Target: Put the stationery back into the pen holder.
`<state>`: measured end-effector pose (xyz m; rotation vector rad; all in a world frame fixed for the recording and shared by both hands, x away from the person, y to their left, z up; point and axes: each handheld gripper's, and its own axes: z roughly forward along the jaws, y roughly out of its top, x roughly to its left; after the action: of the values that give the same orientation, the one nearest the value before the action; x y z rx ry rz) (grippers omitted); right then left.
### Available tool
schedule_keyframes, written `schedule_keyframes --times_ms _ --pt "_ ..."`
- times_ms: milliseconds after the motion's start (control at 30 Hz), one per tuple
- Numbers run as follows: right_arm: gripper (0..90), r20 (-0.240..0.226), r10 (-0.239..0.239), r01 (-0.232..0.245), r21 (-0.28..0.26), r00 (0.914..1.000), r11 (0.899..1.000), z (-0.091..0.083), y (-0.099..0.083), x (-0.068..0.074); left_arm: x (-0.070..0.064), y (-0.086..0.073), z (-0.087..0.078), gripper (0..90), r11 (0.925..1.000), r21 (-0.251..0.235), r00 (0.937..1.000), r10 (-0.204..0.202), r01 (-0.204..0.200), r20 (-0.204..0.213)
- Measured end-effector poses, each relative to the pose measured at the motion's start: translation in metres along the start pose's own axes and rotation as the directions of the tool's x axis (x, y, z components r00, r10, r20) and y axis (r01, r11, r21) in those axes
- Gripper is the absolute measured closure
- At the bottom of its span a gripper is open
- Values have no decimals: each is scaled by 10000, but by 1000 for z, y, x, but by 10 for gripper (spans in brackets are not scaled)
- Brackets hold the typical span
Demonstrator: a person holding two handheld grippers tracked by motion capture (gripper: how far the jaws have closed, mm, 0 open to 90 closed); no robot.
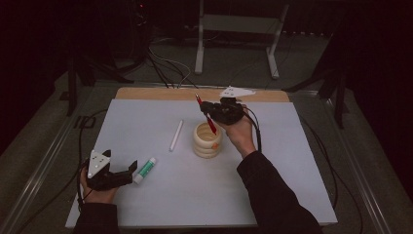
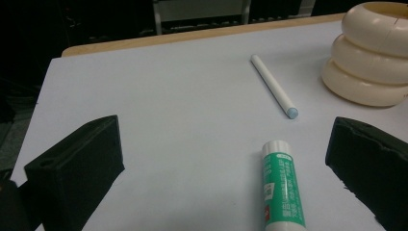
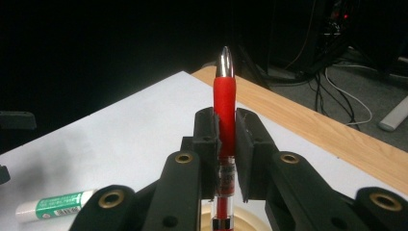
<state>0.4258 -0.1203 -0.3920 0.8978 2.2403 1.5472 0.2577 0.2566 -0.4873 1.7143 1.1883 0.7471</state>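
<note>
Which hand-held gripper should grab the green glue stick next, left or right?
Left. The left hand-held gripper is open with the green glue stick lying between its jaws, while the right hand-held gripper is shut on the red pen above the cream holder.

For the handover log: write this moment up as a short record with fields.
work in hand: putting the red pen into the cream ringed holder
right claw: shut on the red pen, above the holder, pen's lower end in its mouth
left claw: open, jaws either side of the glue stick, not touching
white pen: lying flat, left of the holder
surface: white mat on a wooden table
</note>
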Motion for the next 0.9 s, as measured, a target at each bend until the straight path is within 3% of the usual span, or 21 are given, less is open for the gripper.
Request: schedule_keyframes --times_ms 900 --pt "804 -51 38 -36 470 10000 9989 21 -25 -1 0 0 0 0 10000 8 10000 42 -42 -4"
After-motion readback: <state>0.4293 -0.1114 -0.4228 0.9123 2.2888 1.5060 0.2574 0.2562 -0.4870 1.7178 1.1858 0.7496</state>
